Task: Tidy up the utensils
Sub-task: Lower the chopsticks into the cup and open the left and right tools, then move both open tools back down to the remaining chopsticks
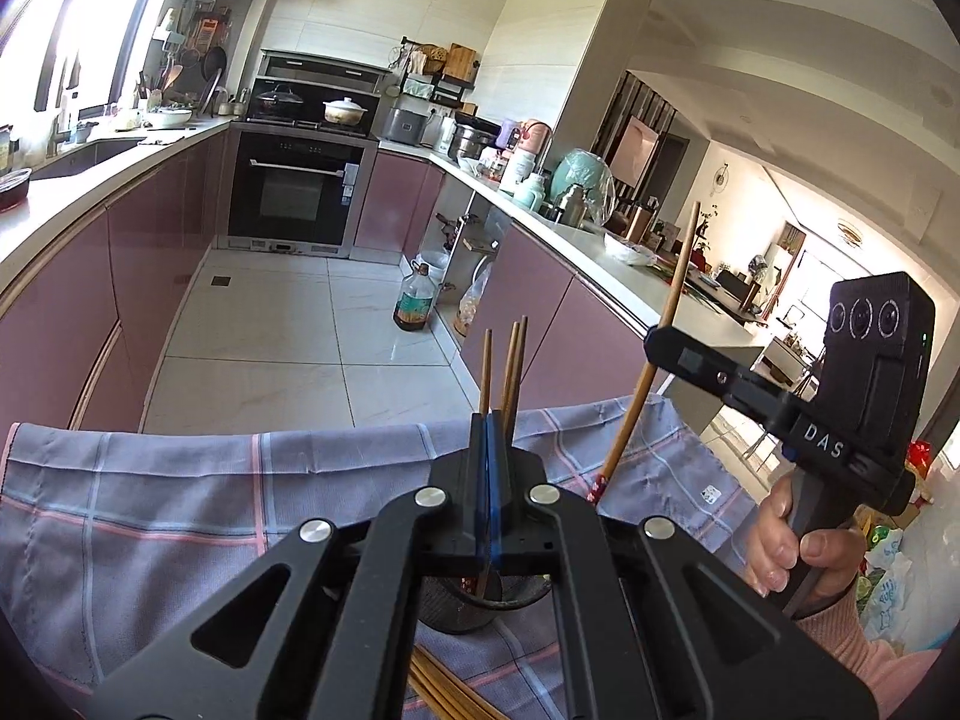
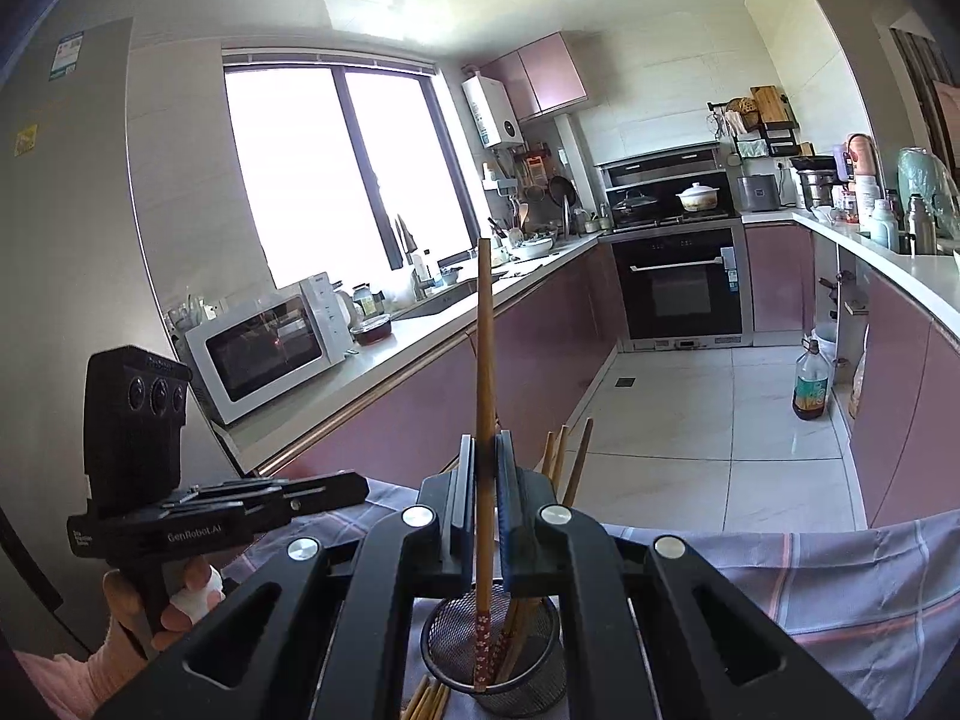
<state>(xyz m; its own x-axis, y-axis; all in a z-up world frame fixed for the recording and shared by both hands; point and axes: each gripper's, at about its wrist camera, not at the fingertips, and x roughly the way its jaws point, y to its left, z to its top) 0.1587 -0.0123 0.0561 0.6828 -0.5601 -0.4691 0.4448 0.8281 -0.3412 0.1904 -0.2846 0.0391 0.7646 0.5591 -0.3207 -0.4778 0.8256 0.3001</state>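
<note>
A black mesh cup [image 2: 498, 660] stands on a checked cloth [image 2: 840, 570] and holds several wooden chopsticks [image 2: 576, 462]. My right gripper [image 2: 483, 450] is shut on one upright chopstick [image 2: 485, 348] whose red patterned end dips into the cup. In the left wrist view that chopstick [image 1: 672, 312] shows gripped by the right gripper [image 1: 654, 339]. My left gripper [image 1: 489, 420] is shut just above the cup [image 1: 462, 606], beside the standing chopsticks [image 1: 513, 360]; whether it pinches one I cannot tell. More chopsticks [image 1: 444, 690] lie on the cloth [image 1: 180, 510].
Pink cabinets line both sides with a tiled floor between. A microwave [image 2: 264, 348] stands on the left counter, an oven [image 1: 294, 192] at the far end, an oil bottle [image 1: 414, 300] on the floor. Jars and bottles crowd the right counter [image 1: 600, 252].
</note>
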